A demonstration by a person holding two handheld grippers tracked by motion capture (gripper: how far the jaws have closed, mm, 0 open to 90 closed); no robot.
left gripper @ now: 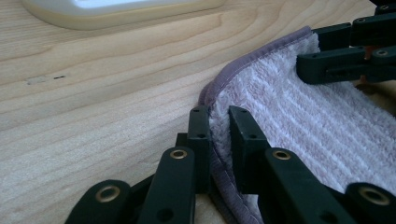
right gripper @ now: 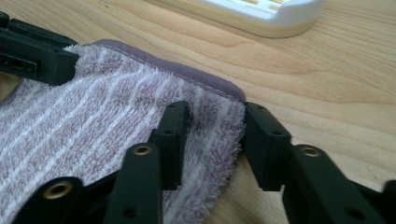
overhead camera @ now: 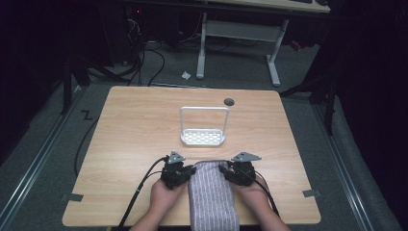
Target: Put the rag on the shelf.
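A purple-grey striped towel lies at the table's front middle and hangs over the near edge. My left gripper is at its far left corner, shut on the hemmed edge. In the left gripper view the jaws pinch the towel between the pads. My right gripper is at the far right corner. In the right gripper view one jaw rests on the towel and the other stands just outside its edge. The corner sits between them, unpinched.
A white rack with a tall wire handle stands on the wooden table just beyond the towel. A round cable hole is near the far edge. Cables trail off to the left. Another desk stands behind.
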